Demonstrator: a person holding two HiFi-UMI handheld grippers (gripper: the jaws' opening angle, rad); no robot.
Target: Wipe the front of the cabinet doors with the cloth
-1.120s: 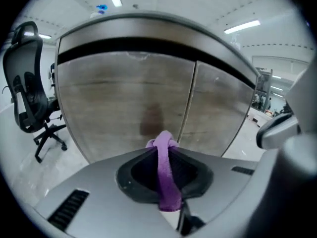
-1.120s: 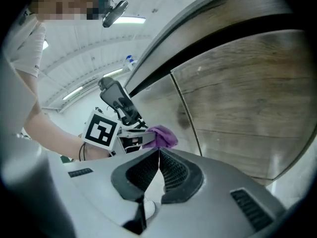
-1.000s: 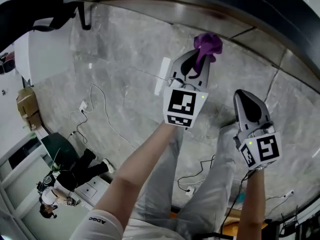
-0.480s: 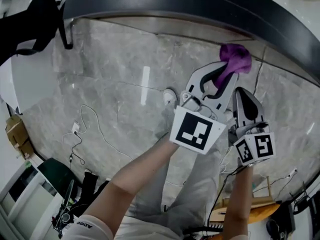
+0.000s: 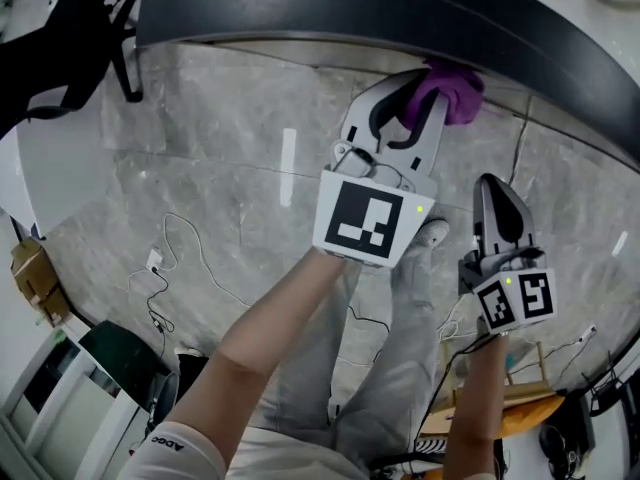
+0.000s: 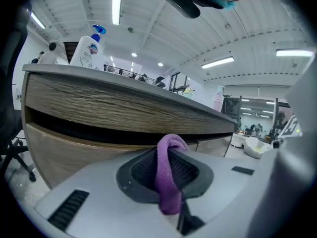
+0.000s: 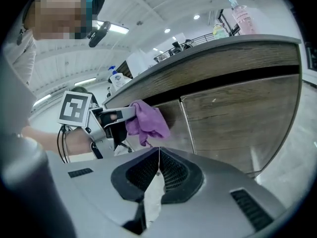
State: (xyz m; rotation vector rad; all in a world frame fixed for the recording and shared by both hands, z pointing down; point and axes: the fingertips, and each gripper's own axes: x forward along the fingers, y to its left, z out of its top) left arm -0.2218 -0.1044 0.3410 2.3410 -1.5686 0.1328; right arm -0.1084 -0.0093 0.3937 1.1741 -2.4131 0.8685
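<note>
Grey marble-patterned floor tiles carry a thin white cable with its plug and a brown cardboard box. The dark countertop over the wood-grain cabinet bears a white, blue-capped pump bottle.

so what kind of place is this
Probably a pantry or reception counter in an open-plan office: a long wood-fronted counter with cabinet doors, a pump bottle on top, strip lights overhead, cables on the floor.

left gripper: pale grey shell, black ribbed pads | right gripper: identical build | marker cubes: black-and-white squares, green indicator dot | clothing: white short sleeve, grey trousers
</note>
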